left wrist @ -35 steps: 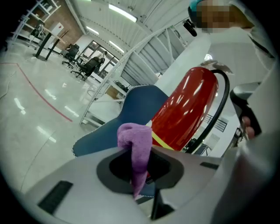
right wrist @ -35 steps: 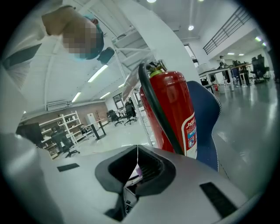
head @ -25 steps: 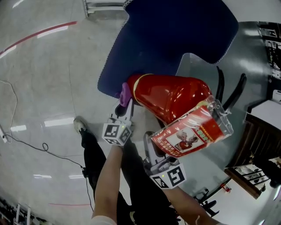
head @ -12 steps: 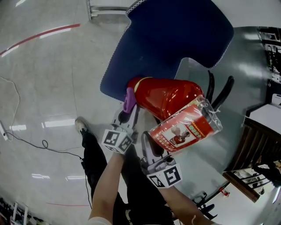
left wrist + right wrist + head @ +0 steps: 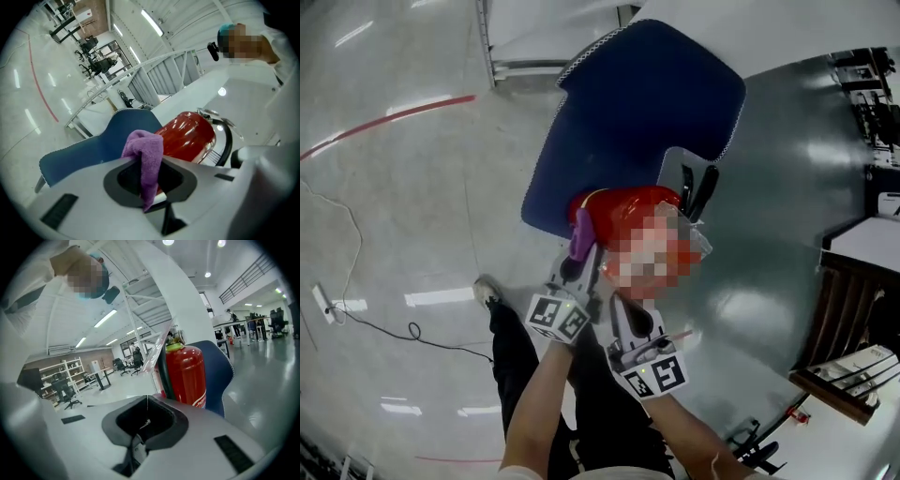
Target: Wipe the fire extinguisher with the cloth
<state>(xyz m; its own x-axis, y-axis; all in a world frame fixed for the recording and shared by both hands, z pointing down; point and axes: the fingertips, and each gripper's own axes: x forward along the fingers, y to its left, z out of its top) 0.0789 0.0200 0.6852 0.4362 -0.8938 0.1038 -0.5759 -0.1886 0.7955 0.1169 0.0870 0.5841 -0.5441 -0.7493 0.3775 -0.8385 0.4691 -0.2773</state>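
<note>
While the left gripper (image 5: 577, 246) pinches the cloth (image 5: 144, 154) at the extinguisher (image 5: 185, 373) by the near edge of the mat (image 5: 619, 122) — right gripper (image 5: 623, 309) closed beside it — a hard wipe could topple it.

The fire extinguisher (image 5: 623, 208) blocks the way ahead, with the blue mat (image 5: 637, 112) just behind it. The floor (image 5: 394, 206) lies open leftward, the grey surface (image 5: 778, 187) rightward.

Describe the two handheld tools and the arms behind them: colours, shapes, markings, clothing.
The left tool and right tool match: light grey moulded bodies with a dark grey recess around the jaws. Each carries a white cube printed with black square markers. No cables show on either. Both forearms are bare; black trousers show below them.
</note>
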